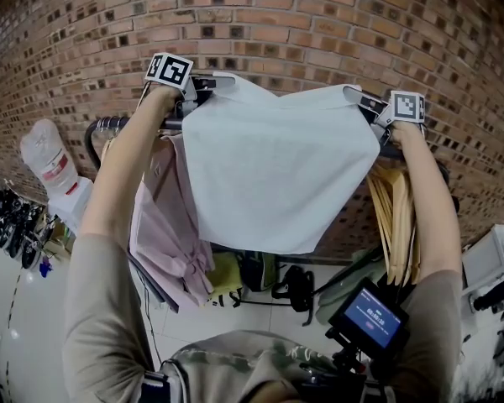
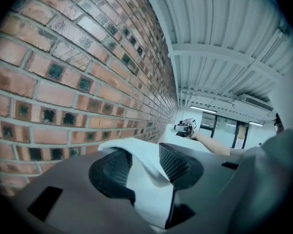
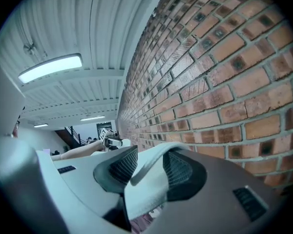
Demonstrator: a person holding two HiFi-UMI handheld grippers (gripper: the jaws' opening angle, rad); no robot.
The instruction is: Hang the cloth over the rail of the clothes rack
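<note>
A pale grey-white cloth [image 1: 277,175] hangs spread between my two grippers in front of the brick wall, at the height of the dark rack rail [image 1: 170,125]. My left gripper [image 1: 206,86] is at the cloth's upper left corner. In the left gripper view its jaws [image 2: 141,167] stand apart, and the cloth [image 2: 146,199] lies loosely between the pads. My right gripper [image 1: 361,101] is at the upper right corner. Its jaws [image 3: 149,169] are also apart, with the cloth edge [image 3: 146,194] draped between them. Most of the rail is hidden behind the cloth.
A pink shirt [image 1: 164,225] hangs on the rack at the left and wooden hangers [image 1: 395,217] at the right. The brick wall [image 1: 269,23] is close behind. A white bag [image 1: 50,166] stands far left. A device with a blue screen [image 1: 371,316] is at my chest.
</note>
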